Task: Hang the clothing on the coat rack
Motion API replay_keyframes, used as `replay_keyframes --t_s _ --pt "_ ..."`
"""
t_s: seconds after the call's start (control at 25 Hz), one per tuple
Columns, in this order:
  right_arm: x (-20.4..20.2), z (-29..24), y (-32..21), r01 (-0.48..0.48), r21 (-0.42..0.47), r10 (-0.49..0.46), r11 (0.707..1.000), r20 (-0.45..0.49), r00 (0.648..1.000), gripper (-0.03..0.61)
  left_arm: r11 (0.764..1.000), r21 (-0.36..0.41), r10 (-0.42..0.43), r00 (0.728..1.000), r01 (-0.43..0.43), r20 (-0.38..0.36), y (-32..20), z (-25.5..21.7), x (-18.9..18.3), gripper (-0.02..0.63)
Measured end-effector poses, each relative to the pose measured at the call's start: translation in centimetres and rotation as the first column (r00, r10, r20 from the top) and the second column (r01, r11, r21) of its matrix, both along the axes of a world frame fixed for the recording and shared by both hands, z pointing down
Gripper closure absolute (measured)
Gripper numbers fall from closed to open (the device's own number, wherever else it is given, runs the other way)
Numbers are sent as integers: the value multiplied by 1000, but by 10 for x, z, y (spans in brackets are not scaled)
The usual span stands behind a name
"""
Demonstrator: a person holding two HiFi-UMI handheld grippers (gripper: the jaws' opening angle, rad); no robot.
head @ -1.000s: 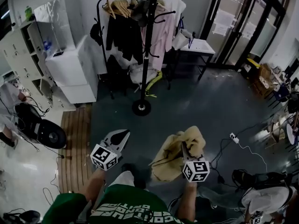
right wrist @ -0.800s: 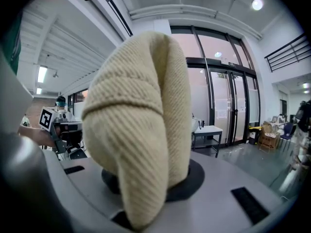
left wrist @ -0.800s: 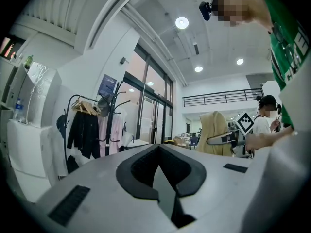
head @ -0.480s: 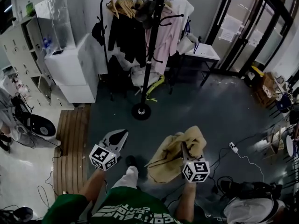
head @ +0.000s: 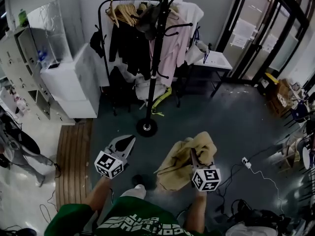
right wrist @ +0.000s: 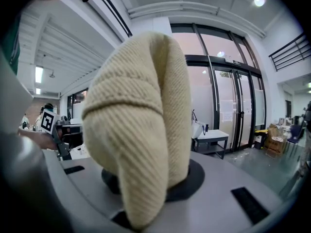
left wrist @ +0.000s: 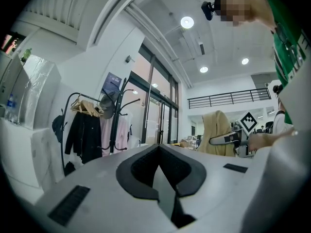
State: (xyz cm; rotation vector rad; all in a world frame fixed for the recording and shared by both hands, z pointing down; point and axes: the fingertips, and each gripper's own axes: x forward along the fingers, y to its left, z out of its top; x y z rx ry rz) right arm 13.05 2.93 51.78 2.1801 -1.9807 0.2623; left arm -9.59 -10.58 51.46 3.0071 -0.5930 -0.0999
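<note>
1. Right claw (head: 193,155) is clamped on a cream knit top (head: 178,167). The soft cloth fills the gap between its jaws and bulges up over them.
2. Left claw (head: 128,141) has its jaws together, with nothing in them. It is held out level, to the left of the right claw.
3. Most of the top hangs down on the left side of the right claw, in the air above the floor, between the two claws.
4. Far ahead stands the black coat rack (head: 153,68), well apart from the top. Its round foot sits on the floor.
5. Just behind the coat rack is a rail with a dark jacket (head: 129,43) and a pink coat (head: 170,43).
6. The floor (head: 221,112) is dark grey. A wooden mat (head: 74,151) lies on the left. A white cabinet (head: 69,80) is far left, and a white table (head: 212,60) is far right, near the glass doors (head: 266,33).
</note>
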Motion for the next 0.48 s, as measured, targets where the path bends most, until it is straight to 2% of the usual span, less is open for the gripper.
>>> replay_keyframes --t_s 0.48 --pt "46 -13 -99 -24 -5 23 1000 -31 999 482 1000 3 29 999 -29 -28 -105 -9 47 609"
